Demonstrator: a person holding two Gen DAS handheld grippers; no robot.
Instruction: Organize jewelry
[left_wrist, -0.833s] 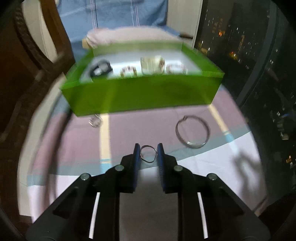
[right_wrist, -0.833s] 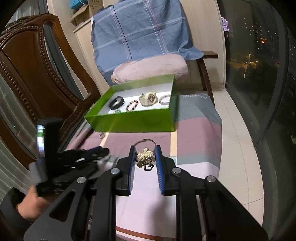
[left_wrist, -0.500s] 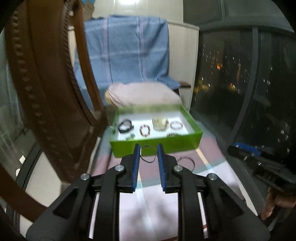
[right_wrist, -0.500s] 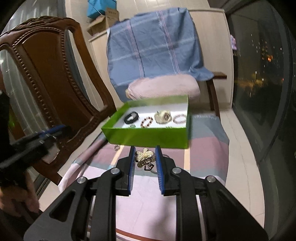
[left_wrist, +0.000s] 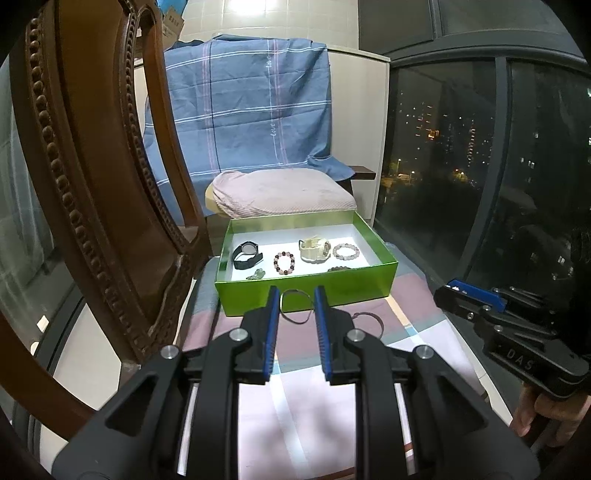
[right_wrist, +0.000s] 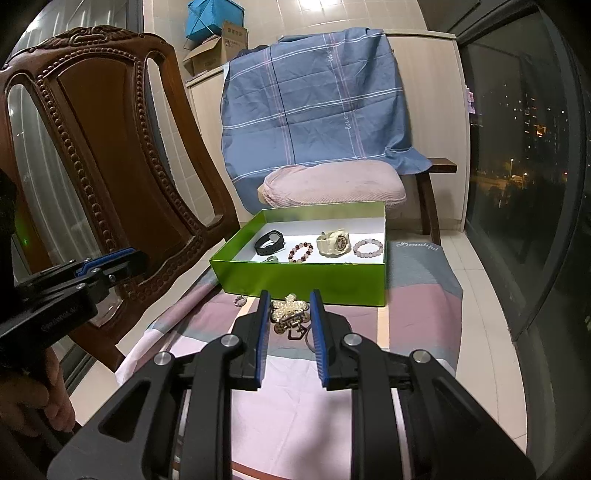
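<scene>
A green box (left_wrist: 306, 291) (right_wrist: 295, 278) on a striped cloth holds a black watch (left_wrist: 246, 254), a cream watch (left_wrist: 314, 249) and bead bracelets (left_wrist: 283, 263). My left gripper (left_wrist: 295, 308) is raised above the cloth and shut on a thin metal ring (left_wrist: 294, 305). My right gripper (right_wrist: 289, 315) is shut on a pearl brooch with dark pendants (right_wrist: 290, 313), held in front of the box. A larger bangle (left_wrist: 367, 319) lies on the cloth. A small ring (right_wrist: 240, 301) lies by the box's near left corner.
A carved wooden chair back (left_wrist: 103, 184) (right_wrist: 110, 166) stands close on the left. A padded bench with a blue checked cloth (left_wrist: 251, 110) is behind the box. Dark windows (left_wrist: 480, 166) are on the right. The cloth-covered table (right_wrist: 424, 306) ends at right.
Both grippers have lifted up and back from the cloth with their pieces held. The box now looks farther and lower in both views.
</scene>
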